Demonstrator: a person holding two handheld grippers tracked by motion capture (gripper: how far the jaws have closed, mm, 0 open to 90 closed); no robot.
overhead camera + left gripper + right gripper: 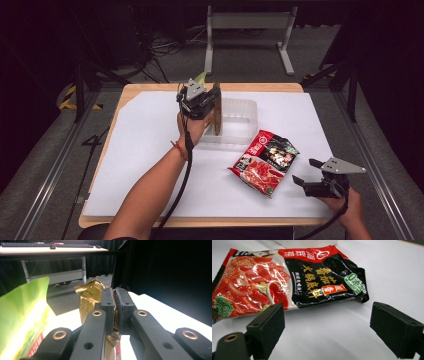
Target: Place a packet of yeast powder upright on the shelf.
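So the person is packing snack packets into the clear plastic bin (240,120) at the far middle of the white-covered table (150,150), and this looks like the drop-off step for one of them. The left gripper (212,107) has its jaws clamped tight on a gold foil packet (91,296), pinching the crinkled top edge, and in the high view the packet hangs on edge right at the bin's left wall, partly over the rim; can't tell if its bottom edge is touching the bin floor yet. There's also a green packet (22,317) right up close on the left in the left gripper view, and its tip pokes out behind that gripper in the high view, so it seems to be standing at the bin's left end, but whether it's actually inside is hard to say. The right gripper (311,174) is parked at the near right with its jaws wide apart and nothing between them, pointed at the red and black soup base packet (287,277), which lies flat on the table just near of the bin. Next move, I'd guess: lower the gold packet in beside the green one and let go without tipping it, then the right gripper has to get a jaw under that flat packet's edge, which could be fiddly.
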